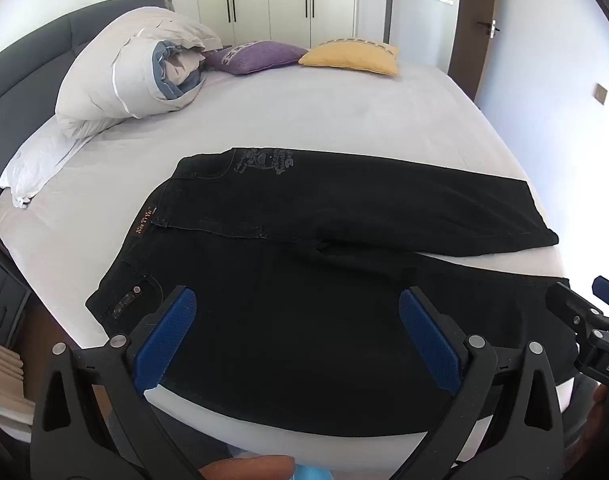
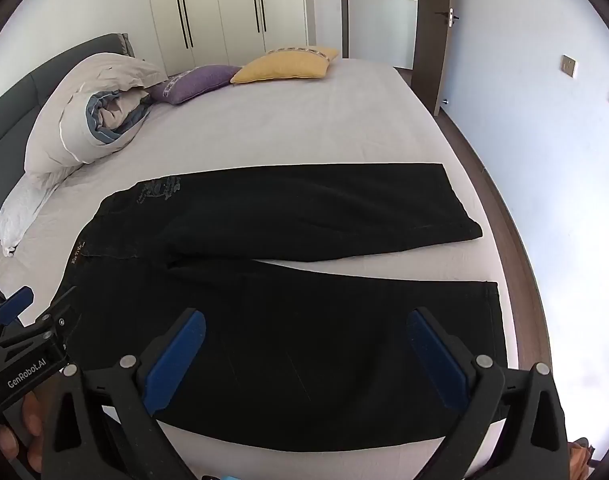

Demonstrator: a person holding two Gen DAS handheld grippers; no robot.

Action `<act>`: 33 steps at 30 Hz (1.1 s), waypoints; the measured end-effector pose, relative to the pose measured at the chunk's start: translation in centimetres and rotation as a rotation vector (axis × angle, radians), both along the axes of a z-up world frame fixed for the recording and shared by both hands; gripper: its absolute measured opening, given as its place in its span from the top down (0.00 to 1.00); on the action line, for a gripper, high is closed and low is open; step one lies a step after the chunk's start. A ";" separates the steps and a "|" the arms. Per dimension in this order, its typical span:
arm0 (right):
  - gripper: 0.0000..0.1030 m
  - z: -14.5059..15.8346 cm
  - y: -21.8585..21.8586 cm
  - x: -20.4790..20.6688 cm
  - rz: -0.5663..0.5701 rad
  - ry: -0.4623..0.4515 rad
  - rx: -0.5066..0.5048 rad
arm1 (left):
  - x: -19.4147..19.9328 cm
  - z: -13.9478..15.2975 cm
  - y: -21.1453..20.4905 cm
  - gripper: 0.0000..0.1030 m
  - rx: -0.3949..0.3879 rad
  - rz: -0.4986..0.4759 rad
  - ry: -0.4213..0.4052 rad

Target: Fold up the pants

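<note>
Left gripper (image 1: 297, 312): jaws wide apart, holding nothing.
Right gripper (image 2: 306, 332): same.
Pants (image 1: 344, 280): black denim, flat, legs splayed, beneath both.
Beyond: rolled duvet (image 1: 128, 76), purple cushion (image 1: 256, 56), yellow cushion (image 1: 350, 58); bed (image 1: 304, 116) smooth.

Grey-sheeted bed (image 2: 288, 132), black pants (image 2: 288, 320) spread flat, rolled duvet (image 2: 92, 120), purple cushion (image 2: 196, 82), yellow cushion (image 2: 284, 65)

Bright, even daylight, soft shadows. Strong fisheye bending and dark vignette at frame corners. Black pants (image 1: 304, 300) show little detail.
</note>
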State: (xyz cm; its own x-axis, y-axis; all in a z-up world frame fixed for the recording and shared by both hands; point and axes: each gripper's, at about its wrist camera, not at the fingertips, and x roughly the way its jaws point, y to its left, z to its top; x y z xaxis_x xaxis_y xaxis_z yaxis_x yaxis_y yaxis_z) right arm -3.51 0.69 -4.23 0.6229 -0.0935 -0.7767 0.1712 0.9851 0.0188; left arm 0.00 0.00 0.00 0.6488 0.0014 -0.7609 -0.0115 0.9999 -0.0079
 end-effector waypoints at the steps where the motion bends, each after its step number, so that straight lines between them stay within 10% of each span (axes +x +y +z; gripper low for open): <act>1: 0.00 0.0 0.0 0.0 0.000 0.004 0.002 | 0.0 0.0 0.0 0.00 0.013 0.001 -0.004; 33: 0.00 -1.4 2.0 -0.4 0.033 0.038 -0.022 | -1.7 -0.7 0.4 0.00 0.020 0.008 0.002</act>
